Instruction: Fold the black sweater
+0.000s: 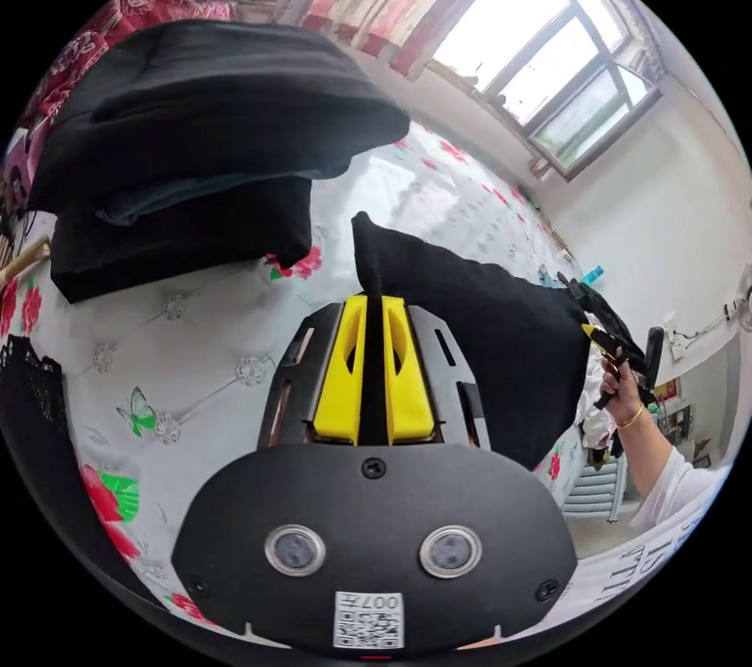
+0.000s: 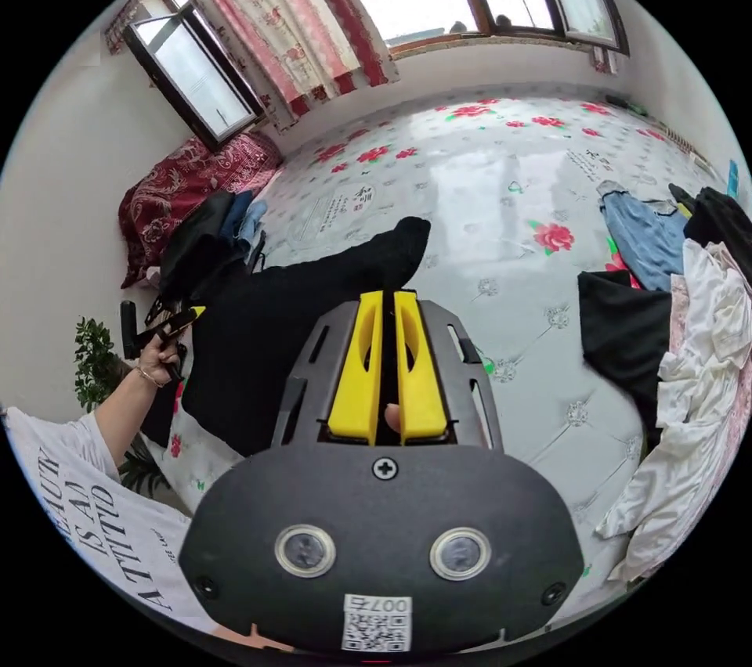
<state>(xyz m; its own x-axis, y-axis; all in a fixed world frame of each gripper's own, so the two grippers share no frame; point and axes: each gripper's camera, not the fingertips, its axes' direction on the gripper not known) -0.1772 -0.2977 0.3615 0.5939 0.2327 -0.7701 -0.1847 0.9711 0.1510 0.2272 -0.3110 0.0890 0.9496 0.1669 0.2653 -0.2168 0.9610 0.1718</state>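
We see both yellow-jawed grippers, left (image 1: 374, 301) and right (image 2: 387, 297), clamped on the black knit sweater (image 1: 501, 338), which hangs stretched between them above the floral quilted bed cover (image 1: 196, 354). 2 folded black garments (image 1: 196, 150) sit at 10 o'clock in the left gripper view.

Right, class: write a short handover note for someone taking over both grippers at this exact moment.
Left gripper: jaws shut on the black sweater.
Right gripper: jaws shut on the same sweater, which hangs stretched between the two above the floral bed cover.
Done: a stack of folded dark clothes lies on the bed.
Left: lay the sweater flat and fold it; an unsorted pile waits.
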